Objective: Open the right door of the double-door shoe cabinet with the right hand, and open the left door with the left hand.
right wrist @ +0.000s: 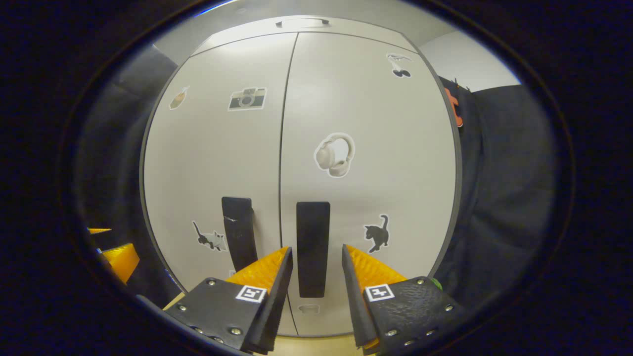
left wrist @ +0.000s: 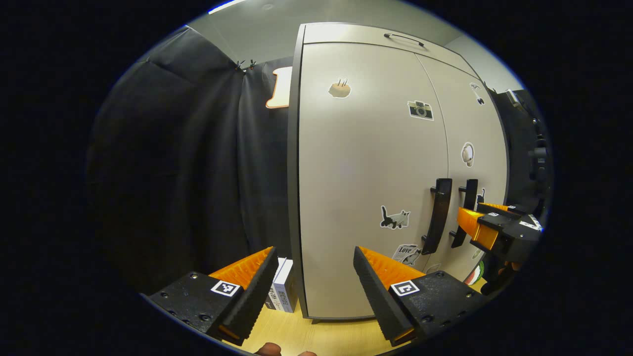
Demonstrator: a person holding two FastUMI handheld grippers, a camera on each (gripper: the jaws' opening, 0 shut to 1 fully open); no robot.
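Both doors shut as I line my right gripper [right wrist: 316, 257] up on the right handle [right wrist: 312, 247].

Left of frame, my left gripper [left wrist: 314, 257] hangs open, well off the left handle [left wrist: 437, 215]; at centre the right claw gapes astride its bar, not yet pinching. The shoe cabinet [right wrist: 222, 148] fills mid-frame. I judge the doors light, the rigid handles smooth, best gripped mid-bar.

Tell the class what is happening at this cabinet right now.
A person holds a gripper in each hand before the shoe cabinet, both doors shut. The right gripper has its open jaws either side of the right door's handle, not clamped. The left gripper hangs open, off to the cabinet's left side, away from the left door's handle.
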